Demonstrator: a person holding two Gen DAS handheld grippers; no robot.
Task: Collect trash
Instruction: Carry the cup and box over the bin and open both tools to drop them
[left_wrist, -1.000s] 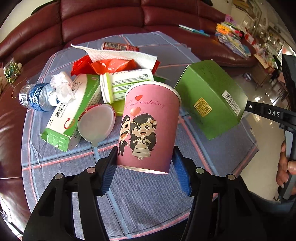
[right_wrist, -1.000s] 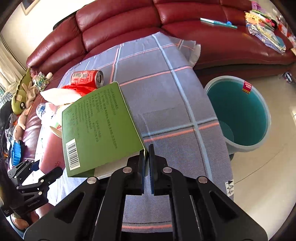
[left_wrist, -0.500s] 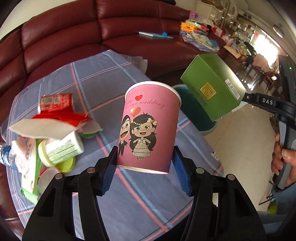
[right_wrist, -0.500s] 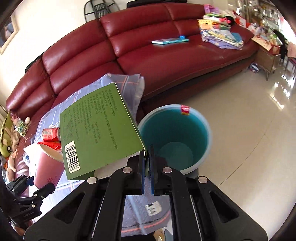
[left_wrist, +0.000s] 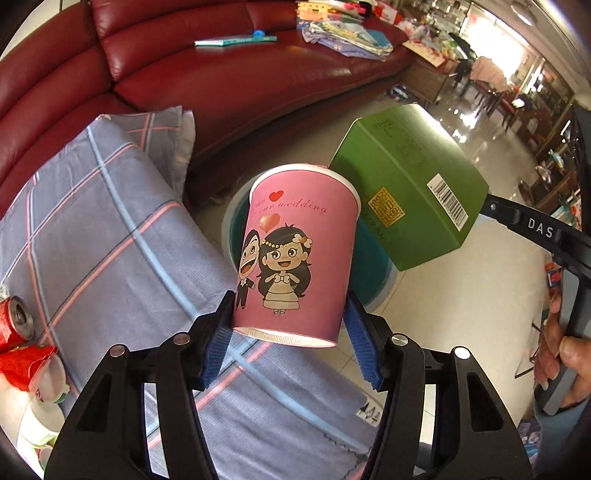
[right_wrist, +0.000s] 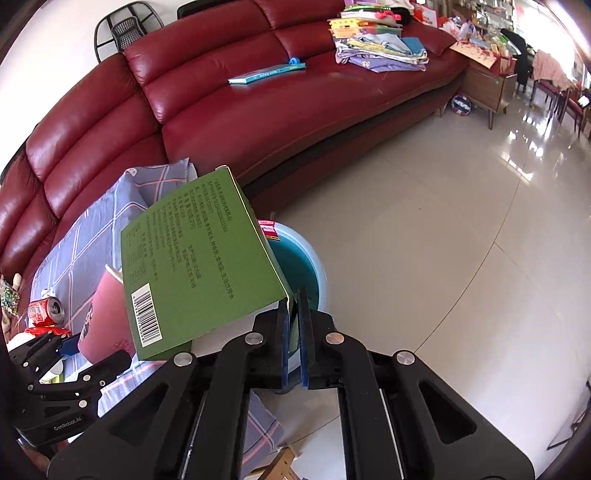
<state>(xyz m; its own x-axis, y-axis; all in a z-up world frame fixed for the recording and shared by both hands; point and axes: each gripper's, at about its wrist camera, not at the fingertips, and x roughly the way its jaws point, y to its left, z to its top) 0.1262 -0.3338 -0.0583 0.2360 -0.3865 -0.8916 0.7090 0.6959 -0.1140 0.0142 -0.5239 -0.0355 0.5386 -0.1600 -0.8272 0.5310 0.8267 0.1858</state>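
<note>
My left gripper (left_wrist: 290, 334) is shut on a pink paper cup (left_wrist: 295, 254) printed with a cartoon wedding couple, its blue pads pressing the cup's base. The cup hangs over the edge of the teal bin (left_wrist: 369, 266), which it mostly hides. My right gripper (right_wrist: 294, 332) is shut on a flap of the green carton (right_wrist: 192, 258); in the left wrist view the green carton (left_wrist: 410, 184) hangs right of the cup, above the bin. The bin (right_wrist: 301, 262) shows just beyond the carton in the right wrist view, and the pink cup (right_wrist: 107, 314) sits at lower left.
A plaid cloth (left_wrist: 110, 240) covers the table beside the bin. A red can (left_wrist: 14, 325), red wrapper (left_wrist: 26, 363) and white tub (left_wrist: 40, 424) lie at its left. A red leather sofa (right_wrist: 258, 110) curves behind. Tiled floor (right_wrist: 443, 240) lies open to the right. A hand (left_wrist: 561, 354) grips the right tool.
Both grippers have swung from over the table's trash pile to the right, toward the bin, carrying the cup and the carton. The bin now lies right under both items.
</note>
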